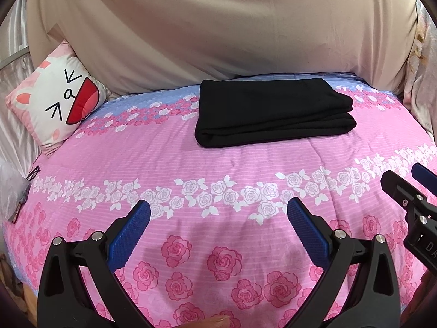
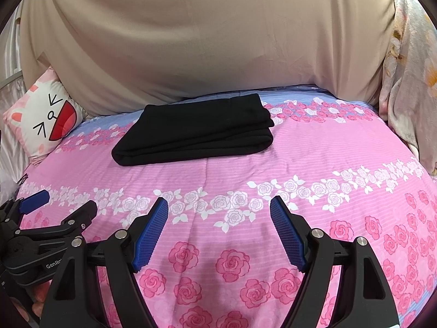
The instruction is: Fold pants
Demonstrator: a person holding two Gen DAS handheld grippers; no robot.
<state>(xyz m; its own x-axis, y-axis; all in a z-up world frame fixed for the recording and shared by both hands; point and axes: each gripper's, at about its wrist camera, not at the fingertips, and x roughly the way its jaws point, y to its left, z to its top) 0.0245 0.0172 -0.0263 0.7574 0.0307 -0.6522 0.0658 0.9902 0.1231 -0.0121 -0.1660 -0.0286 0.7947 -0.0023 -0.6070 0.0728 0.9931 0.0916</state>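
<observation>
Both tools are held low over the near end of the bed, and neither has anything in it. The left gripper has its two blue ribbed fingers spread wide apart over the big pink roses; the right gripper is spread just the same, pads bare. They sit side by side, each showing at the edge of the other's view.

Beyond them, past the band of white roses, lie the black pants, already a flat, squared bundle of several layers on the floral bedspread. From the pants, the cat-face cushion is off to the left against the beige drape that hangs behind them, and pale flowered fabric hangs to their right. The grippers are well short of the pants, nearer me.

I would judge the cloth soft, light and limp, a knit that sags when lifted and slides apart by layers, nothing breakable. If it needs another fold or a tidy, the rounded fold along its near edge or the stacked right-hand corners look the surest places to pinch, taking all layers together.

Counted: one pair of pants, one cushion, two grippers, four blue fingers.
</observation>
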